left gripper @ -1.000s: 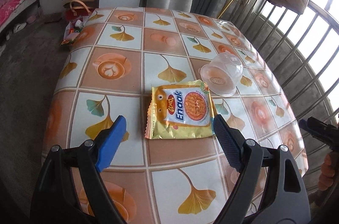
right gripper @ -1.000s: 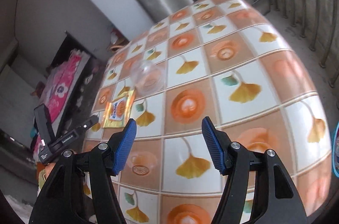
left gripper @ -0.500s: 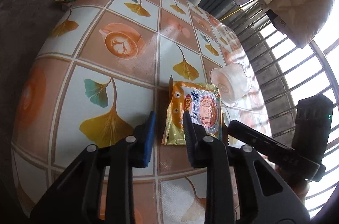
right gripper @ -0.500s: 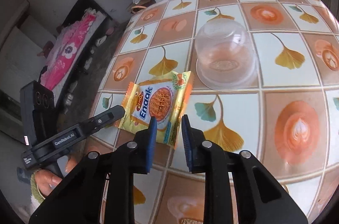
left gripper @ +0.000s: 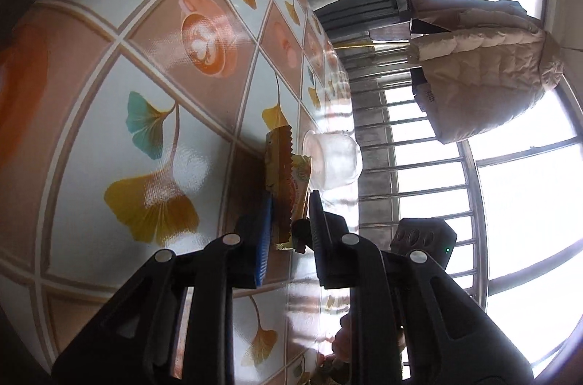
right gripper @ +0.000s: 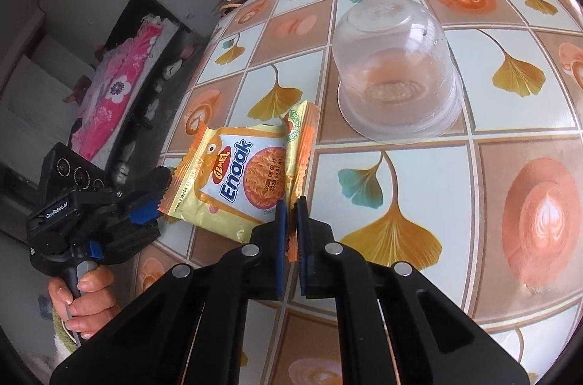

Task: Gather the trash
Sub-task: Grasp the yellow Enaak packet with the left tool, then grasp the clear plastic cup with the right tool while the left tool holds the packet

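Your right tool (right gripper: 289, 221), lower centre, is pinched shut on the Enaak noodle-snack packet (right gripper: 237, 181); your left tool (right gripper: 147, 202), lower left, is closing on its opposite crimped end. Probably you're gripping both ends so the limp foil lifts flat. An upturned clear plastic cup (right gripper: 395, 71) waits beyond on the ginkgo-patterned surface (right gripper: 510, 166); a pink bed (right gripper: 120, 82) sits upper left.

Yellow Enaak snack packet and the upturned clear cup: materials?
Yellow Enaak snack packet: likely thin glossy printed plastic film; serrated crimped ends, creases, sheen. Upturned clear cup: apparently thin, slightly cloudy transparent plastic; the tablecloth pattern shows through, and it has a flared rim.
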The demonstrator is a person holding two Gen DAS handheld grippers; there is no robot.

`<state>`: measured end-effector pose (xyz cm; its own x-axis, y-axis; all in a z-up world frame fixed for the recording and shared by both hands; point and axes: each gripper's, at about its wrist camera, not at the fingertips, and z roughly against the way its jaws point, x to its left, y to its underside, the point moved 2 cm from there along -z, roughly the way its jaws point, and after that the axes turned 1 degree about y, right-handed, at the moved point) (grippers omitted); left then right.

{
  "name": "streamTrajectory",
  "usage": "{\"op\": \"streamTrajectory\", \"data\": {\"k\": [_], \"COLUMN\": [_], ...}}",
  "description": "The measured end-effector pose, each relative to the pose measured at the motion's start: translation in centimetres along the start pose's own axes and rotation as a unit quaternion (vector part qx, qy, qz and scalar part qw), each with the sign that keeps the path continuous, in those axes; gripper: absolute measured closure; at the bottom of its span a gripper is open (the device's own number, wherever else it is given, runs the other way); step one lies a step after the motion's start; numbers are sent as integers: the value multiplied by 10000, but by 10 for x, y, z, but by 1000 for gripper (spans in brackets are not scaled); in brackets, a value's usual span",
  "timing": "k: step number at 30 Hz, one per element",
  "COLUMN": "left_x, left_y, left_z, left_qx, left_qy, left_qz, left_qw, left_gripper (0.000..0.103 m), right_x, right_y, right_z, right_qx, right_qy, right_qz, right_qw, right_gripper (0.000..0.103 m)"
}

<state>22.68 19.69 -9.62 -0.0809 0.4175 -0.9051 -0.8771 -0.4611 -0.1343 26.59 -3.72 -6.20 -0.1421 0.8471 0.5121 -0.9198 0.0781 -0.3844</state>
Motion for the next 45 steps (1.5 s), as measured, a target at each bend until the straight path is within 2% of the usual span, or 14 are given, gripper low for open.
{"op": "streamTrajectory", "data": {"k": [4, 6, 11, 16, 20, 22, 24, 29, 33, 35, 37, 39, 41, 45], "left_x": [1, 0, 4, 8, 3, -5, -14, -32, -52, -53, -55, -56, -57, -56], "left_y": [7, 10, 7, 16, 21, 20, 19, 30, 41, 41, 39, 39, 39, 39], "left_z": [-8, -10, 4, -15, -19, -17, -17, -29, -40, -40, -40, -40, -41, -41], "left_qx": [-5, -35, -98, 295, 92, -120, -278, -186, -157, -145, -126, -118, -111, -146], "left_qy": [-664, -759, 326, 447, 7, -535, -1205, -1874, -2524, -2705, -2822, -2915, -2967, -3032], "left_qz": [-254, -326, 321, 533, 263, -140, -707, -1520, -2395, -2607, -2699, -2779, -2803, -2786], "left_qw": [9975, 9966, 9989, 9971, 9996, 9984, 9898, 9703, 9374, 9266, 9205, 9152, 9128, 9112], "left_gripper": [86, 86, 86, 86, 86, 92, 97, 99, 99, 99, 100, 101, 101, 101], "right_x": [-4, -5, -11, -14, -17, -17, -17, -12, -2, 1, -1, -1, -3, -2], "right_y": [1, 2, 3, 5, 5, 6, 7, 9, 5, -2, -12, -23, -37, -61], "right_z": [2, 4, 6, 7, 8, 8, 9, 15, 40, 59, 75, 80, 74, 49], "right_qx": [6, -3, -23, -59, -60, -40, -13, 86, -296, -713, -1107, -1278, -1290, -1070], "right_qy": [-110, -137, -292, -437, -523, -529, -498, -297, 180, 511, 794, 1020, 1199, 1513], "right_qz": [-105, -140, -268, -337, -399, -415, -400, -175, 341, 610, 682, 796, 874, 1169], "right_qw": [9999, 9998, 9992, 9985, 9978, 9977, 9980, 9994, 9988, 9943, 9883, 9833, 9805, 9757], "right_gripper": [97, 97, 97, 97, 97, 98, 98, 96, 92, 67, 52, 49, 38, 30]}}
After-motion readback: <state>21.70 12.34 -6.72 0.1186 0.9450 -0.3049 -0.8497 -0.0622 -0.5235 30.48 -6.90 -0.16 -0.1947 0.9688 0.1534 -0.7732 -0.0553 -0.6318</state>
